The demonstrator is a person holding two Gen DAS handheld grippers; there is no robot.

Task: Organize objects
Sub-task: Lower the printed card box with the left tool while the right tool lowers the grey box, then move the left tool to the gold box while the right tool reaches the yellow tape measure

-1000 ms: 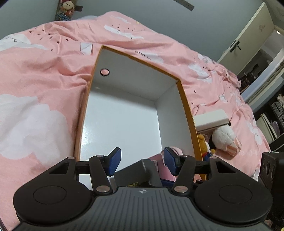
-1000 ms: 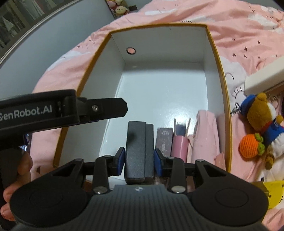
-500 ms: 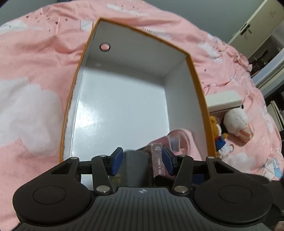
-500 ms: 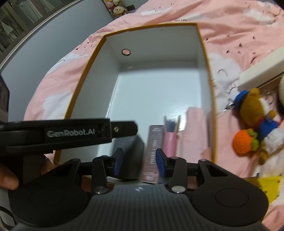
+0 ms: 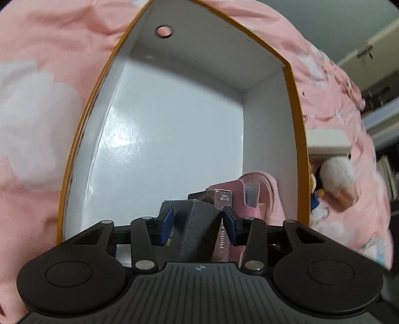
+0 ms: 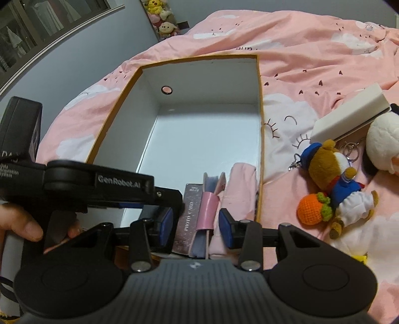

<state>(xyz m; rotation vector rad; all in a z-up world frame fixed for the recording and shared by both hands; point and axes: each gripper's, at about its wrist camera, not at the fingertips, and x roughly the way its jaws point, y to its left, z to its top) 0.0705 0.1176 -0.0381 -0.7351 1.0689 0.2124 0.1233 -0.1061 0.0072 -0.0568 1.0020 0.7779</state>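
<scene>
An orange-rimmed white box (image 5: 300, 139) (image 6: 260, 104) lies open on the pink bed. At its near end stand a dark grey textured case (image 5: 197, 229), a pinkish photo-card box (image 6: 190, 216) (image 5: 223, 199), a pink-banded card bundle (image 6: 208, 211) and a pink pouch (image 6: 239, 189) (image 5: 261, 194). My left gripper (image 5: 198, 221) straddles the grey case, pads close to its sides; contact is unclear. My right gripper (image 6: 195, 226) is open and empty above the photo-card box and bundle. The left gripper's body (image 6: 99, 184) shows in the right wrist view.
Right of the box lie a white book-like block (image 6: 349, 114), a crocheted bear with an orange ball (image 6: 331, 179) and a white plush (image 6: 384, 139) (image 5: 336, 174). Plush toys (image 6: 162, 17) sit by the far wall.
My right gripper let go of the grey case and drew back to the right, now open. My left gripper moved down and forward into the box, around that case.
</scene>
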